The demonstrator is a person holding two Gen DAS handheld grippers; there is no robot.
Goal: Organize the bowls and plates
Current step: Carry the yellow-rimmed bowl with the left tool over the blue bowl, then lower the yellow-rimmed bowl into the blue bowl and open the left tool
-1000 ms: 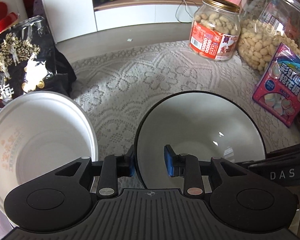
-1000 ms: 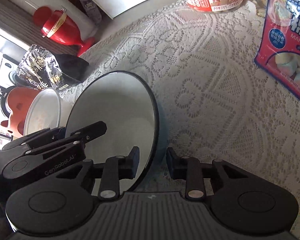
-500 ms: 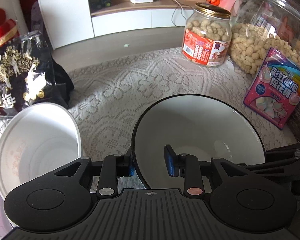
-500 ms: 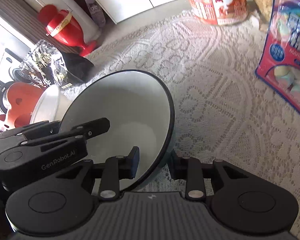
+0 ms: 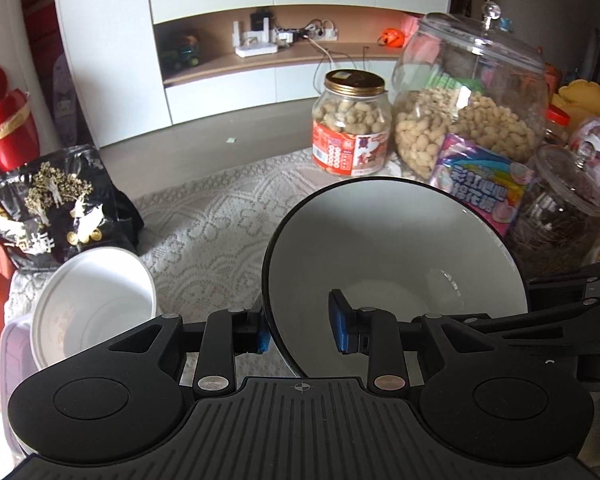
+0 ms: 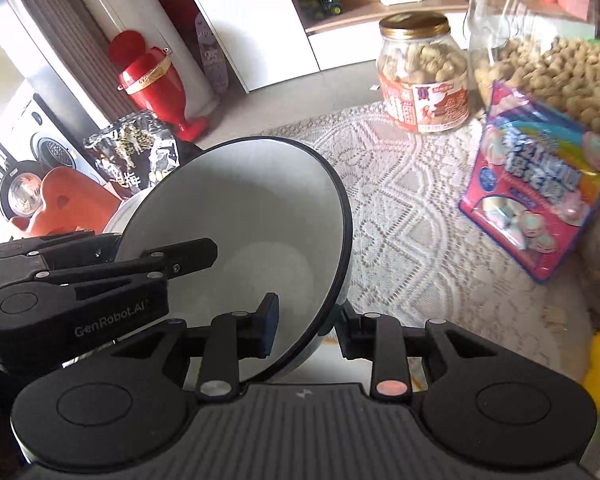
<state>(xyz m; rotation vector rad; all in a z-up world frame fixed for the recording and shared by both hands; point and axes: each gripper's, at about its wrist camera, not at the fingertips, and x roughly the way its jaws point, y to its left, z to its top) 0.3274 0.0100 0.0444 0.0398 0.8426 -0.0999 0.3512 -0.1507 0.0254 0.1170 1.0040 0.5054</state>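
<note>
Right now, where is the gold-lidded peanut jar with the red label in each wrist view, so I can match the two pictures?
Left wrist view: the peanut jar stands upper centre right, behind the black-rimmed bowl, left of the big glass jar.
Right wrist view: the peanut jar stands upper right, far past the bowl.
Shared landmark: the pink marshmallow bag.

The place was a home, most likely a living room. A white wall unit with wooden shelves carried a white router and a green toy tractor. The worktop had a white lace cloth, and on it stood a gold-lidded glass jar of peanuts. A front-loading washing machine stood further back.
</note>
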